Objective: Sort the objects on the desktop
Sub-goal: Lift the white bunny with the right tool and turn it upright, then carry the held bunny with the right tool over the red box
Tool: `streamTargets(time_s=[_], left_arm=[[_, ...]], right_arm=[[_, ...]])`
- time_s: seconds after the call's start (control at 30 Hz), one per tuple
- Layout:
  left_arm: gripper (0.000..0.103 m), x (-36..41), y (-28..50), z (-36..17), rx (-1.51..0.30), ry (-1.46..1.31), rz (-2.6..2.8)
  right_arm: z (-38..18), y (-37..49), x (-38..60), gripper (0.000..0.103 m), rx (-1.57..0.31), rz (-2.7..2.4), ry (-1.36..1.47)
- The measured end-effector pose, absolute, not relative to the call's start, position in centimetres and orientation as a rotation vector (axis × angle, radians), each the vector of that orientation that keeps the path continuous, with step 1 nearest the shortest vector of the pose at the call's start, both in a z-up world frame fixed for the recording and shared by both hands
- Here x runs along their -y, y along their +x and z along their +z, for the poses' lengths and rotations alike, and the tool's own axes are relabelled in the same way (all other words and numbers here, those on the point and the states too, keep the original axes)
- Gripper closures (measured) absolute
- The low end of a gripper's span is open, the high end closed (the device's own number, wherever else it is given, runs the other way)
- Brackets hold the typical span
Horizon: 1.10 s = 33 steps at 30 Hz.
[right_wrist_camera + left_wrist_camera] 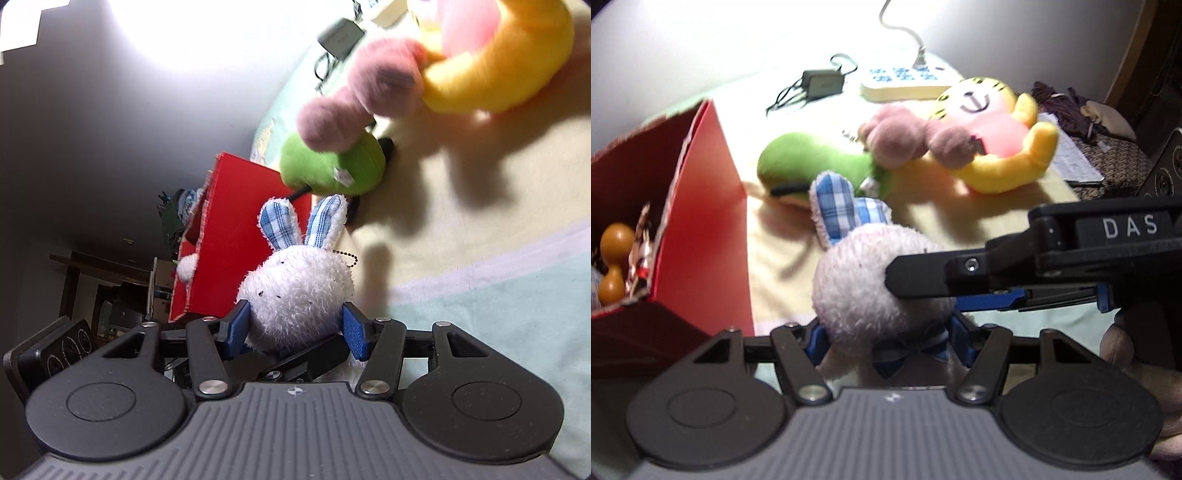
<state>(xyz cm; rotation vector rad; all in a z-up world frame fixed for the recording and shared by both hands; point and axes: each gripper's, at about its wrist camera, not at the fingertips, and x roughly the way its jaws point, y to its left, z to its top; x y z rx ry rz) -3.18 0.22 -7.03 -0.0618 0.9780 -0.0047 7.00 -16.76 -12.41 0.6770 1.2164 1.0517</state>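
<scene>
A white plush bunny (871, 280) with blue plaid ears and a bow tie is held off the table, beside the red box (701, 206). My left gripper (888, 343) is shut on the bunny around its neck, with blue pads on both sides. My right gripper (905, 284) reaches in from the right across the bunny's head. In the right wrist view its blue pads press both sides of the bunny's (295, 291) head, so the right gripper (295, 328) is shut on it. The red box (236, 236) stands just behind.
A green plush (812, 162), a mauve plush (908, 136) and a yellow tiger plush (997, 140) lie on the pale cloth beyond. A power strip (905, 81) and an adapter (822, 83) sit farther back. An orange gourd-shaped toy (613, 258) is inside the box. A hand (1126, 350) is at the right.
</scene>
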Motion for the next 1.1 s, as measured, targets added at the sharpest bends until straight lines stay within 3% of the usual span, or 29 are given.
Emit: streamTargets(time_s=[0.3, 0.57, 1.1], left_arm=[[0.038, -1.1, -4.1, -1.0, -0.783, -0.008, -0.074], [0.038, -6.8, -5.9, 2.9, -0.659, 0.022, -0.035], [0.037, -21.9, -6.9, -0.7, -0.757, -0.012, 0.106]], right_arm=[[-6.2, 5.5, 16.5, 0.047, -0.967, 1.061, 0.672], [-2.4, 4.5, 10.7, 0.046, -0.851, 1.124, 0.672], [-5.2, 3.1, -5.8, 0.046, -1.003, 1.154, 0.626]])
